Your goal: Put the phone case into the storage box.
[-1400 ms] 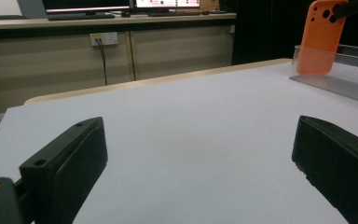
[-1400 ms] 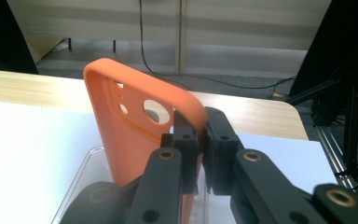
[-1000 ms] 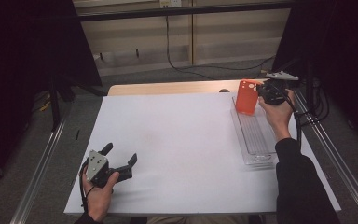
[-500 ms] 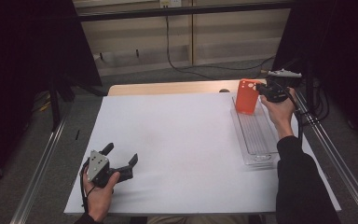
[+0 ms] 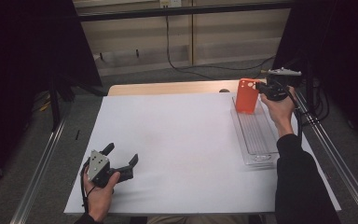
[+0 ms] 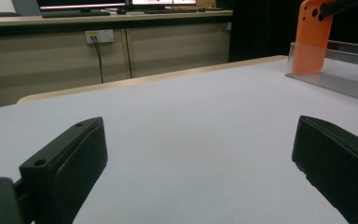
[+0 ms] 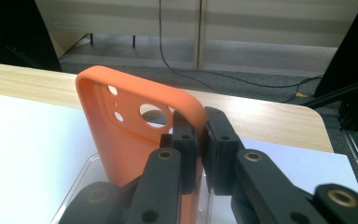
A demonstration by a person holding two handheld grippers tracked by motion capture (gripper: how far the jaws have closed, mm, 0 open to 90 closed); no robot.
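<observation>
1. The right tongs [image 5: 260, 87] are clamped on the top edge of an orange phone case [image 5: 247, 95], near its upper corner; the right gripper view shows both jaws pinching the case's rim [image 7: 193, 140].
2. The phone case stands upright, long axis near vertical, its lower end inside the far end of a clear plastic tray [image 5: 256, 140].
3. The camera cut-outs sit at the top end of the case. In the right gripper view the hollow inner side faces that camera; in the high view the case's broad face looks toward the left part of the worktop [image 5: 177, 140].
4. The tray lies along the right side of the white-covered worktop, its long axis running away from the person.
5. The left tongs [image 5: 121, 156] rest at the near left of the worktop, jaws wide apart with nothing between them; the left gripper view shows bare white surface between the jaws.
6. The two tongs are well apart.
</observation>
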